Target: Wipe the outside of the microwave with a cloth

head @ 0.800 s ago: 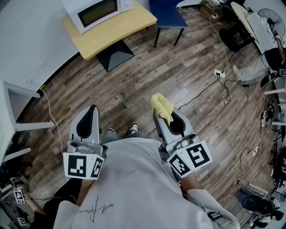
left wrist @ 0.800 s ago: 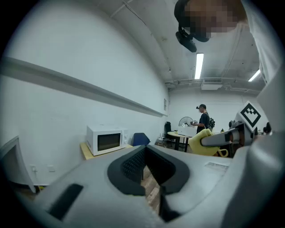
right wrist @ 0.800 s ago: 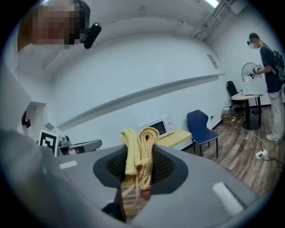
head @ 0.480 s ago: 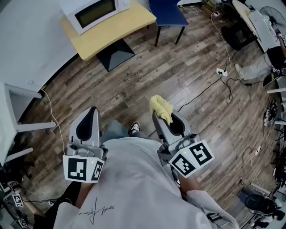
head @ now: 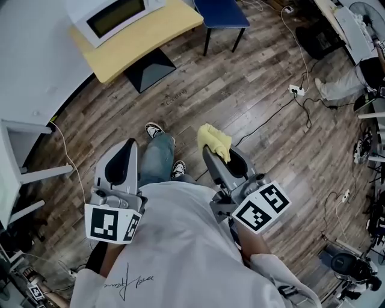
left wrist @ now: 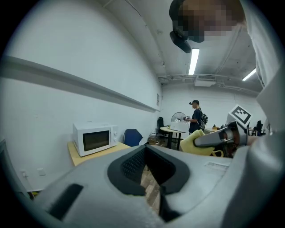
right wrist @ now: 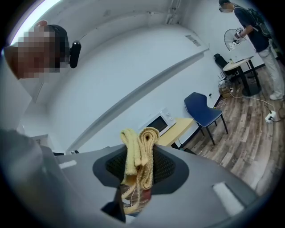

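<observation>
A: What is changing since the last entry?

B: The person is stepping forward. A shoe is now showing ahead on the floor, and the microwave on the yellow table is sliding toward the top-left corner of the head view.

A: Grippers?

B: The right gripper is pinching the folded yellow cloth, which is sticking up out of its jaws. The left gripper is carrying nothing, jaws pressed together.

A: Meaning for the task?

B: The approach is under way. The microwave is sitting well apart from the cloth, so I am judging that wiping is not starting yet.
</observation>
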`<control>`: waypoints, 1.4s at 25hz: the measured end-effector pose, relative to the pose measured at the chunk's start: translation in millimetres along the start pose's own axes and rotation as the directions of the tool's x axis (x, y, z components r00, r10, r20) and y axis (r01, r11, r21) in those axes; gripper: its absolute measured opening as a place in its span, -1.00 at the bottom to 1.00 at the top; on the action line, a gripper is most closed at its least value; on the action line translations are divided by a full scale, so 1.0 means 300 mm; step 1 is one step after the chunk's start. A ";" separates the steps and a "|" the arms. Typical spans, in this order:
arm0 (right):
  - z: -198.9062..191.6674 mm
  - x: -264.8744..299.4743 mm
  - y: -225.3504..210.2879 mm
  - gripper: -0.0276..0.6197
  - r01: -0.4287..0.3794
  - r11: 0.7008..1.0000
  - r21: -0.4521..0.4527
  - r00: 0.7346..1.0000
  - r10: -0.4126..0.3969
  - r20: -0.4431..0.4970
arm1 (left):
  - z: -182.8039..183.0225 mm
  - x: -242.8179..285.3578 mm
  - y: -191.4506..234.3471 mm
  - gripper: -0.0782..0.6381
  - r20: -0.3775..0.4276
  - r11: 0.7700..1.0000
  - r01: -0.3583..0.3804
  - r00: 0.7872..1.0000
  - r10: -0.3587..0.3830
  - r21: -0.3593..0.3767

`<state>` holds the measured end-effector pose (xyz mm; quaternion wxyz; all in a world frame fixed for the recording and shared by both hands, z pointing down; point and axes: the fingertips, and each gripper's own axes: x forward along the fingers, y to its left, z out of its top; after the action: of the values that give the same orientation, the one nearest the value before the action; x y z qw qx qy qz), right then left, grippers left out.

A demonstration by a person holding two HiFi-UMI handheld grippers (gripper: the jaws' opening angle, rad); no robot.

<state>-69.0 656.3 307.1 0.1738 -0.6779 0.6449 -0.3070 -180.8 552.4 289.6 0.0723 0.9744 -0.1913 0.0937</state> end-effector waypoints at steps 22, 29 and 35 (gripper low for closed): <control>0.404 0.768 -0.209 -0.50 0.039 0.983 -0.179 0.988 -0.065 -0.140 | 0.202 0.592 0.582 -0.81 0.033 0.990 -0.030 0.999 0.035 -0.138; 0.453 1.050 -0.196 -0.50 0.013 0.970 -0.242 0.972 -0.069 -0.223 | 0.243 0.671 0.832 -0.81 0.030 0.983 -0.100 0.994 0.106 -0.151; 0.484 1.217 -0.158 -0.50 -0.039 0.953 -0.300 0.966 -0.041 -0.255 | 0.225 0.692 0.979 -0.81 0.032 0.978 -0.134 0.990 0.141 -0.158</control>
<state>52.8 279.9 298.2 -0.0175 -0.6511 0.7011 -0.2903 -95.0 196.8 298.4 0.1371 0.9520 -0.2665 0.0625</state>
